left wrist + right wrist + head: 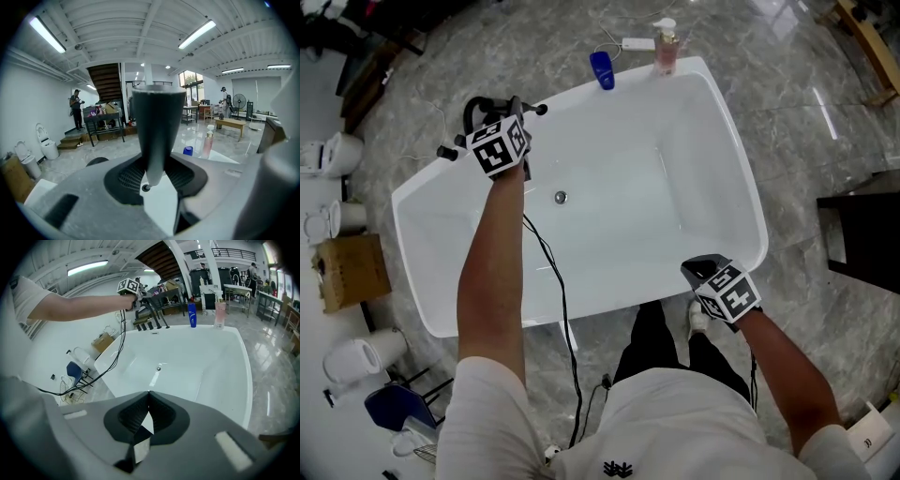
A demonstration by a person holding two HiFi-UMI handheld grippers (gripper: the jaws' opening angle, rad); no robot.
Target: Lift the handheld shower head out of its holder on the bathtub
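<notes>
A black, tapering shower head handle (157, 123) stands upright between the jaws of my left gripper (154, 183), which is shut on it. In the head view the left gripper (508, 129) is over the far-left rim of the white bathtub (742, 178), beside the black faucet set (473, 111); its marker cube hides most of the shower head. My right gripper (701, 269) hangs over the tub's near-right rim, shut with nothing in it; its jaw tips (148, 394) meet. The right gripper view shows the left gripper (130, 287) raised above the black fixtures (152, 315).
A blue bottle (602, 70) and a pink pump bottle (666, 47) stand on the tub's far rim. The drain (561, 197) sits on the tub floor. A black cable (555, 272) hangs from my left arm. A cardboard box (352, 272) and toilets (333, 155) stand at the left.
</notes>
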